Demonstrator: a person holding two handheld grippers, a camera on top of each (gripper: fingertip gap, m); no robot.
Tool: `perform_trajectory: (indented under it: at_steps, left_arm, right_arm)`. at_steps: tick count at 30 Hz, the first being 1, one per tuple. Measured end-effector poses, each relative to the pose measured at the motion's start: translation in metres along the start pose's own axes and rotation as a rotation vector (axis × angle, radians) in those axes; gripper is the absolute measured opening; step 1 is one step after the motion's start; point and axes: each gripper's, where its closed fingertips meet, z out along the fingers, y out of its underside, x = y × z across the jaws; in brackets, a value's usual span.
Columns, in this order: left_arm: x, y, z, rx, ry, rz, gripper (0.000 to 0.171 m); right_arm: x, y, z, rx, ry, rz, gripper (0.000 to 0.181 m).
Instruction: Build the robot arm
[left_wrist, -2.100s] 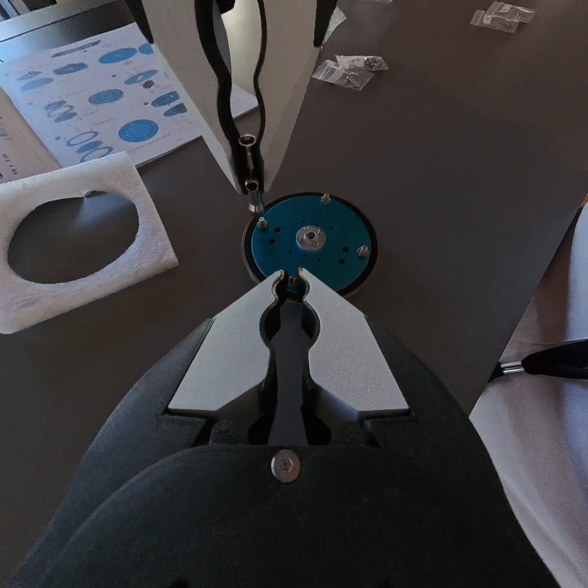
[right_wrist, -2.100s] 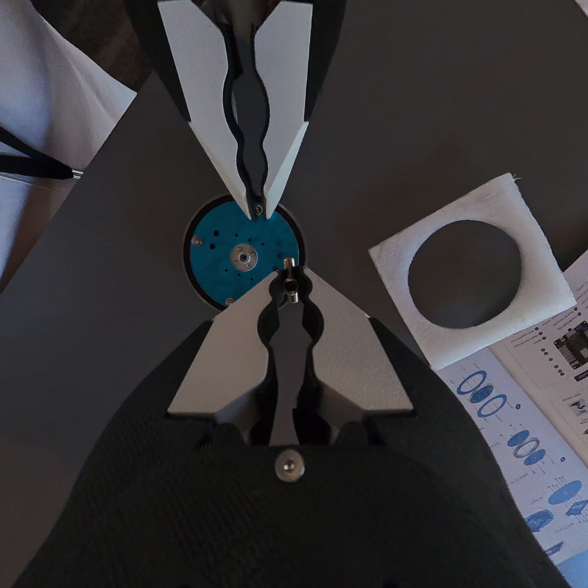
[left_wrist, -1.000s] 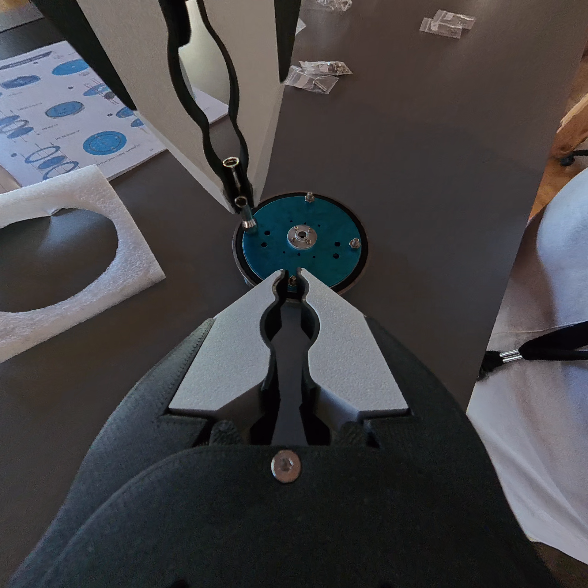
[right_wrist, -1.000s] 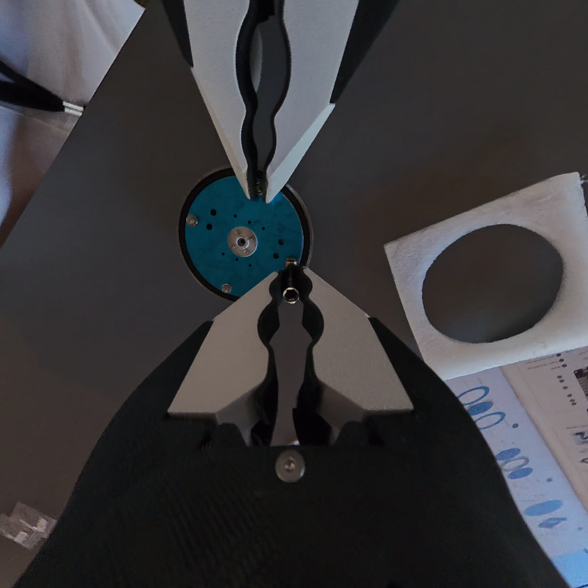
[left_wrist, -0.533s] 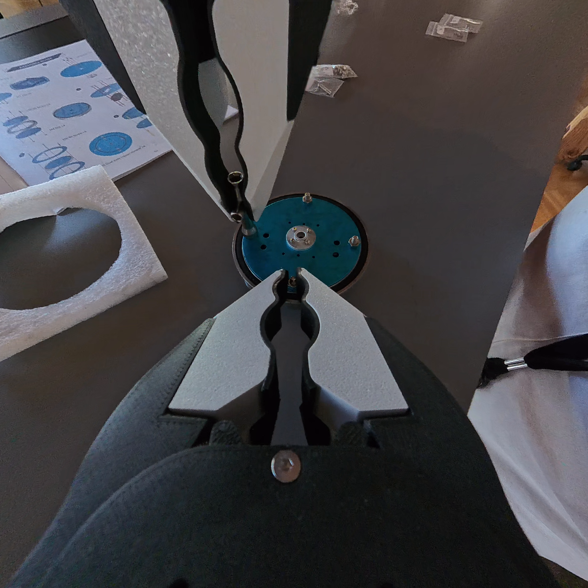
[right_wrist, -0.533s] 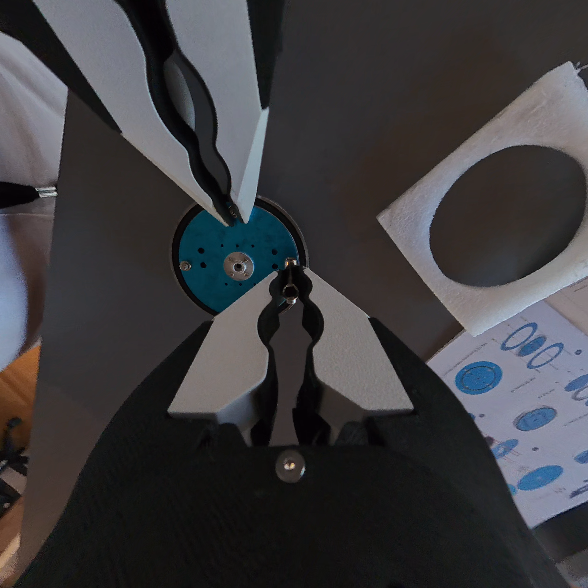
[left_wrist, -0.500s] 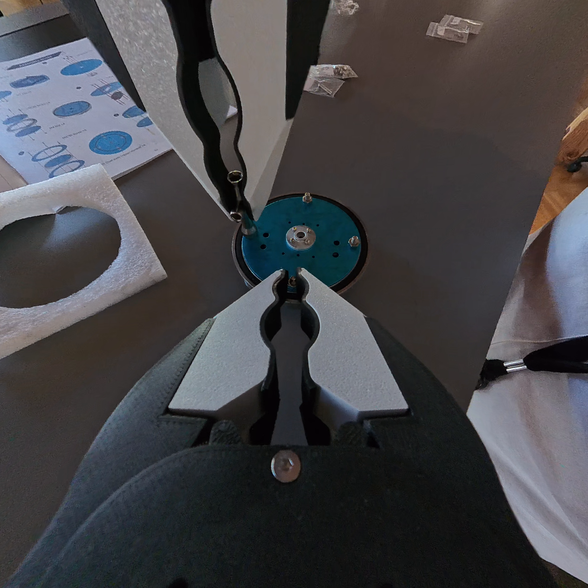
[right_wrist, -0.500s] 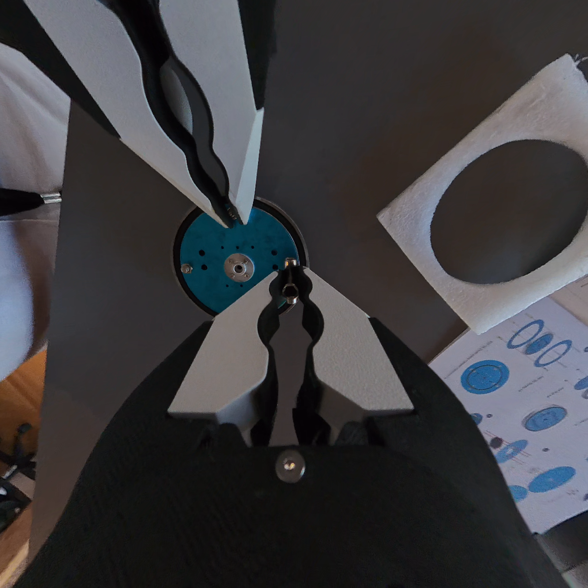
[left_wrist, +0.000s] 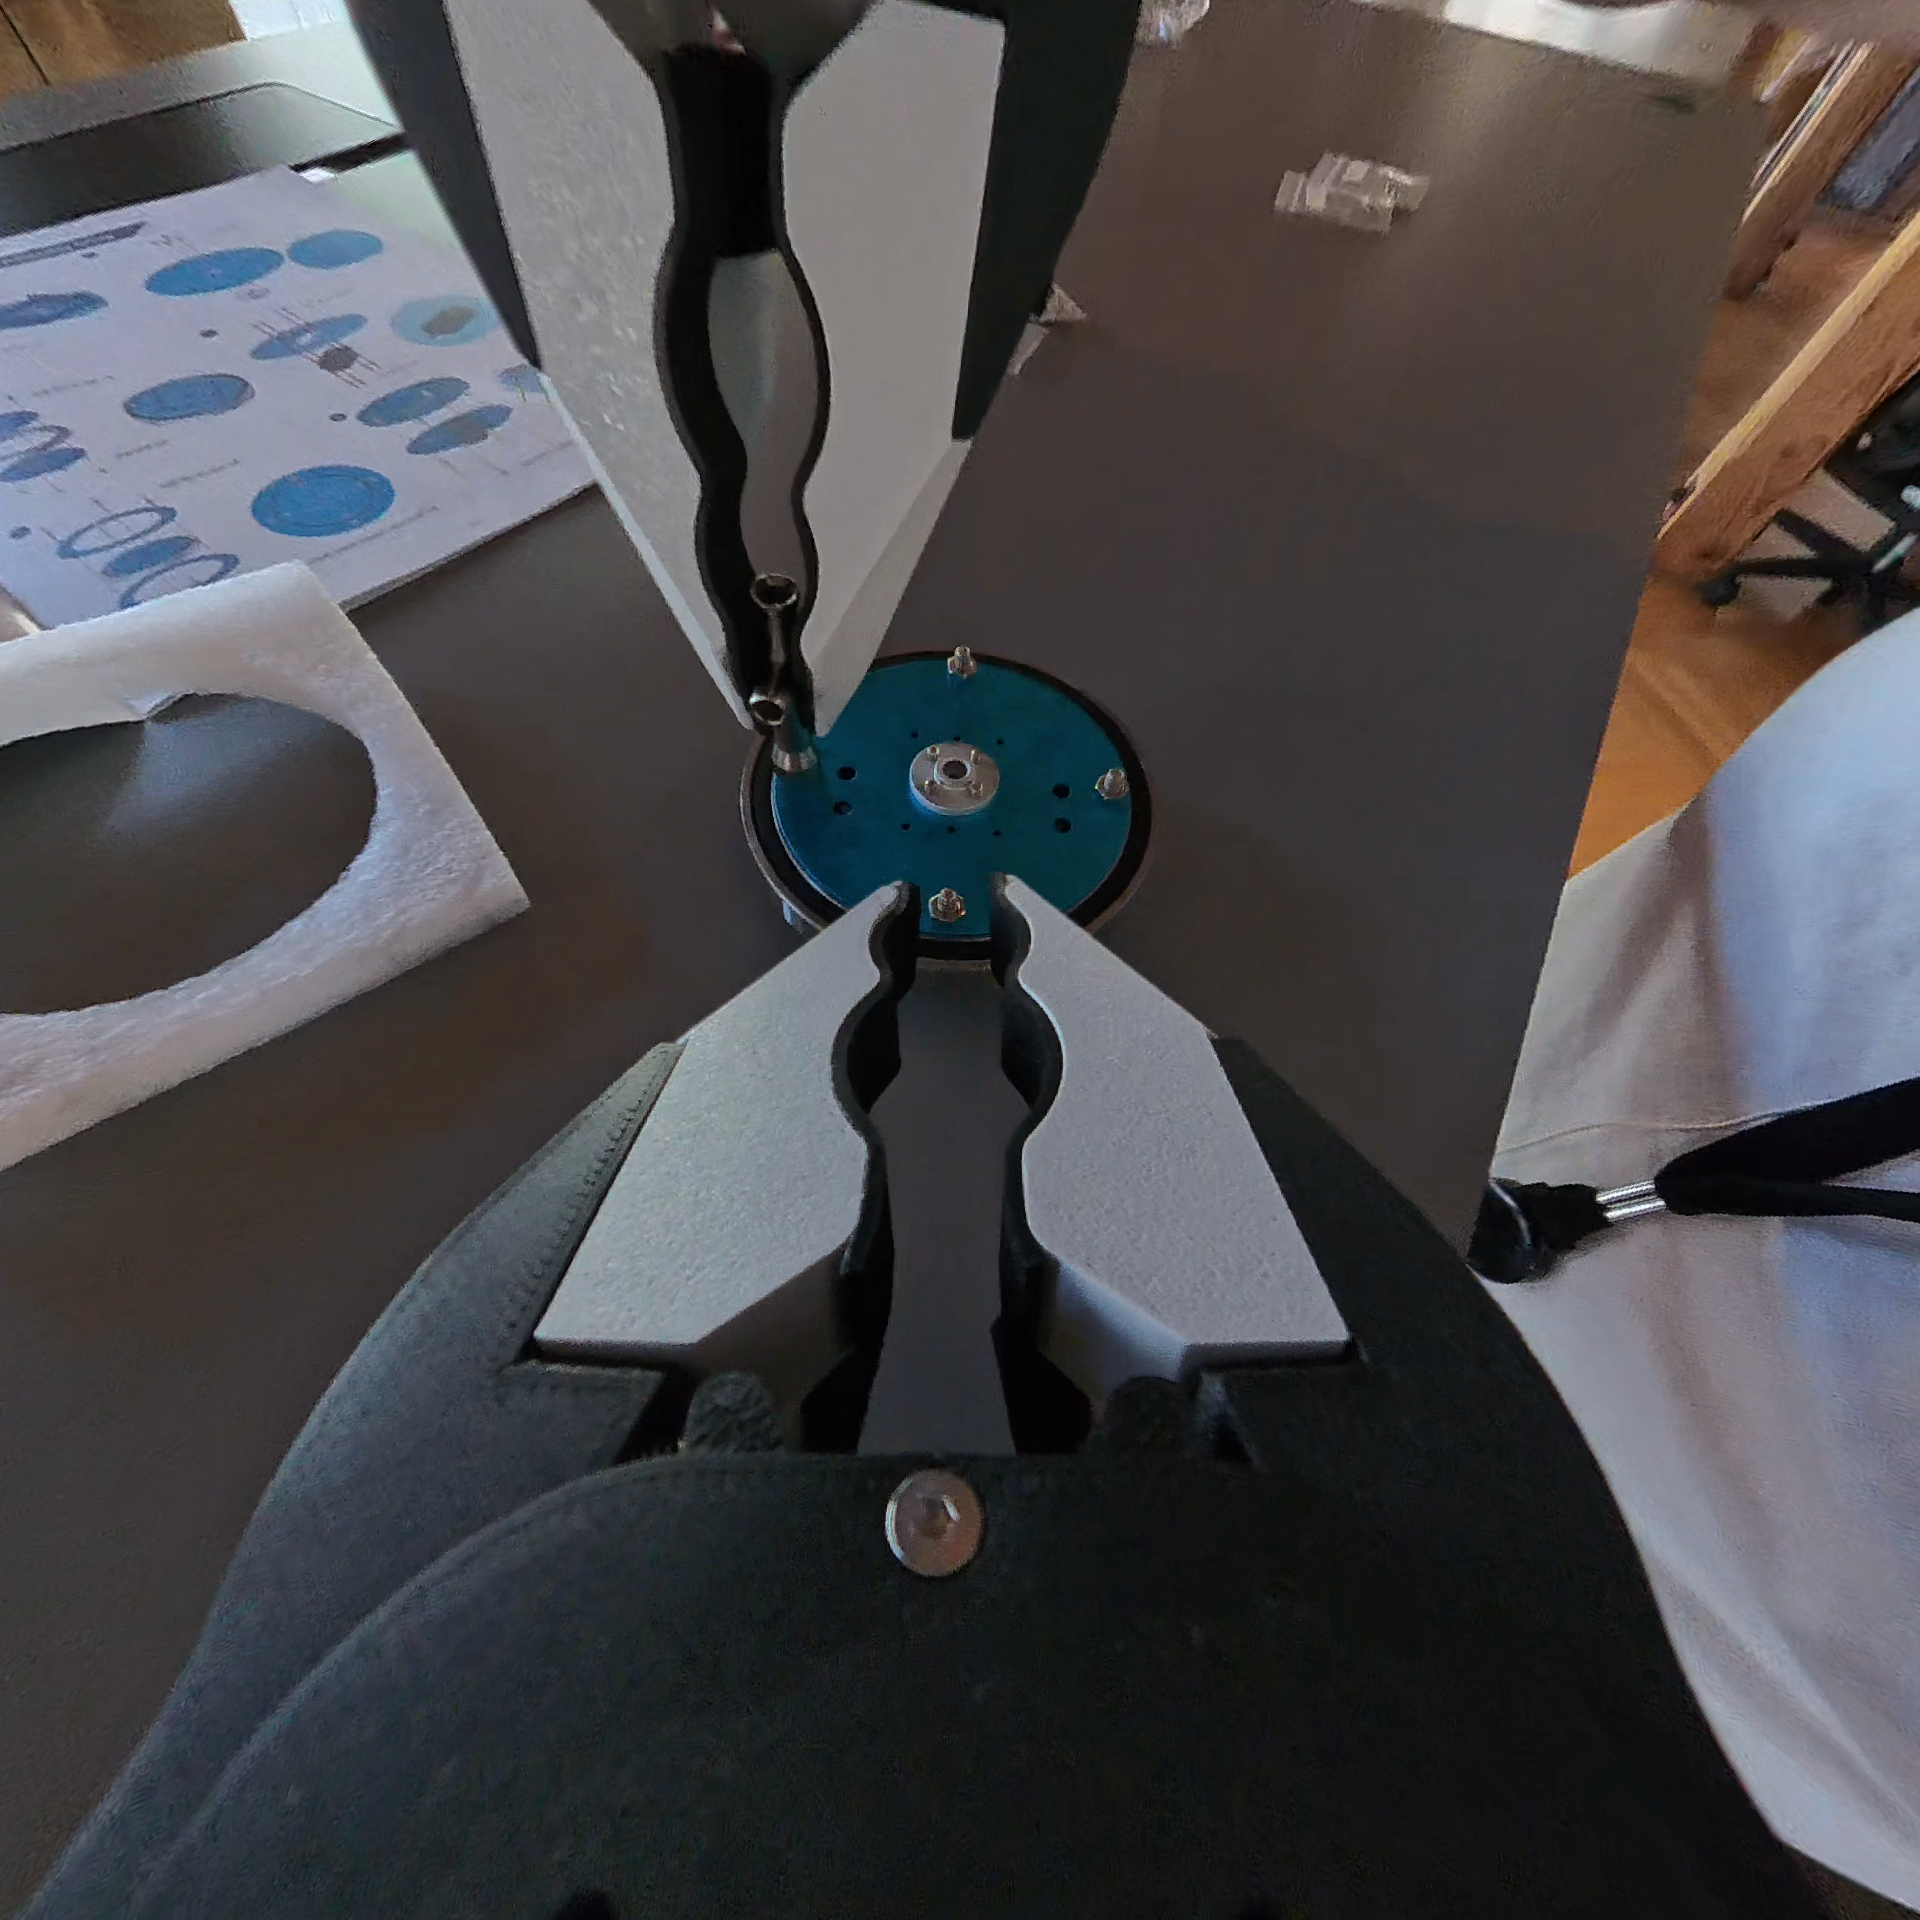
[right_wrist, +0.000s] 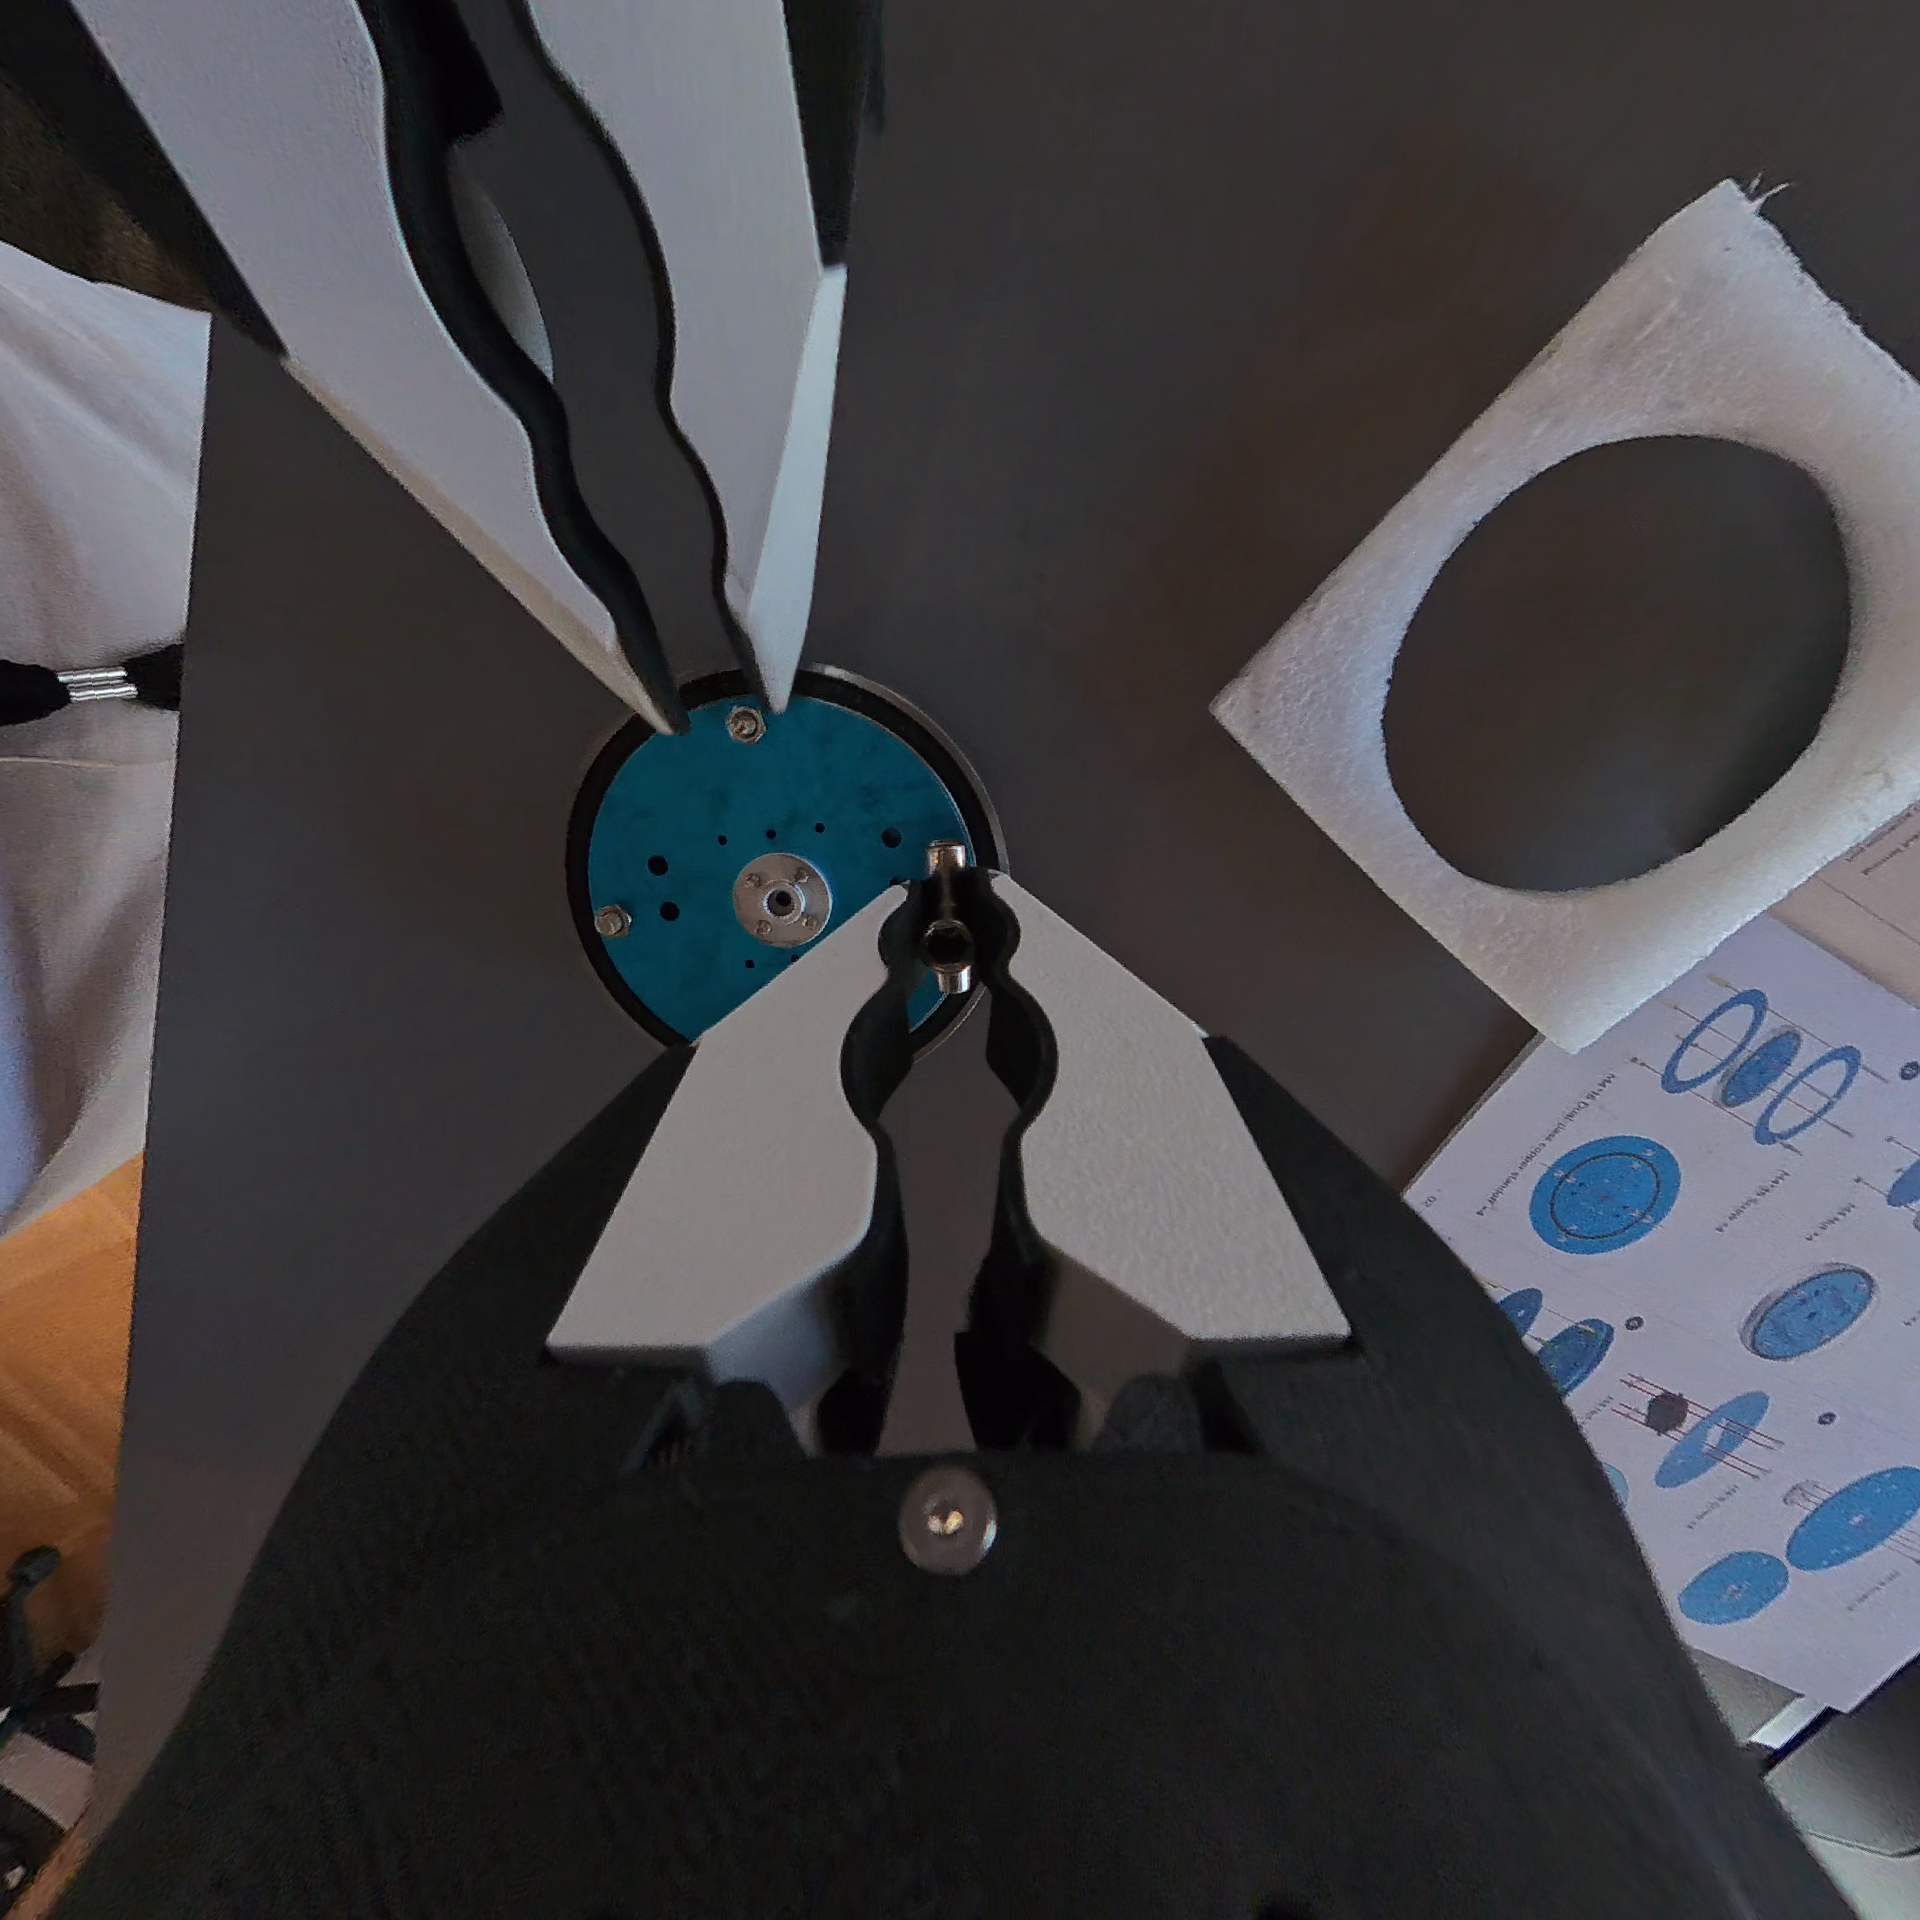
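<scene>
A round blue disc (left_wrist: 951, 821) with a silver hub lies flat on the dark table; it also shows in the right wrist view (right_wrist: 748, 810). Bolts with nuts stand near its rim. My left gripper (left_wrist: 954, 896) is slightly open at the disc's near edge. Its tips sit either side of one bolt and nut (left_wrist: 945, 906) with gaps both sides. My right gripper (right_wrist: 948, 894) is shut on a small metal socket wrench (right_wrist: 945, 940). From the left wrist view, the wrench (left_wrist: 777, 665) points down with its lower end on a bolt at the disc's left rim.
A white foam square with a round hole (left_wrist: 447, 852) lies left of the disc, also in the right wrist view (right_wrist: 1330, 727). A printed sheet with blue diagrams (left_wrist: 260, 416) lies behind it. Small clear bags of parts (left_wrist: 1345, 192) lie far back. The table edge and a person's white clothing (left_wrist: 1714, 1039) are at right. About 5 cm separates my left fingertips from my right.
My left gripper's jaws have parted and no longer pinch the bolt and nut. My right gripper still holds the wrench on the left-rim bolt and has swung round it.
</scene>
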Motion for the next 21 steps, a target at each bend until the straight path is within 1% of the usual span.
perform_trajectory:
  at_steps: [3,5,7,14,21]
  left_arm:
    - [-0.003,0.006,0.006,-0.054,-0.048,0.053,0.011]
    - [-0.002,0.004,0.007,-0.046,-0.069,0.101,0.004]
    - [-0.003,0.004,0.008,-0.048,-0.085,0.122,0.004]
    - [0.005,0.002,0.012,-0.043,-0.089,0.103,0.002]
    - [0.009,0.000,0.022,-0.053,-0.101,0.078,0.000]
  right_arm:
    - [0.000,0.000,0.000,-0.001,0.006,0.010,0.007]
    - [0.000,0.000,0.000,-0.007,0.013,0.010,0.007]
    - [0.000,0.000,0.000,-0.011,0.018,0.014,0.007]
    - [-0.002,-0.001,0.001,-0.002,0.020,0.085,0.007]
    - [-0.004,-0.002,0.001,0.047,0.057,0.249,0.007]
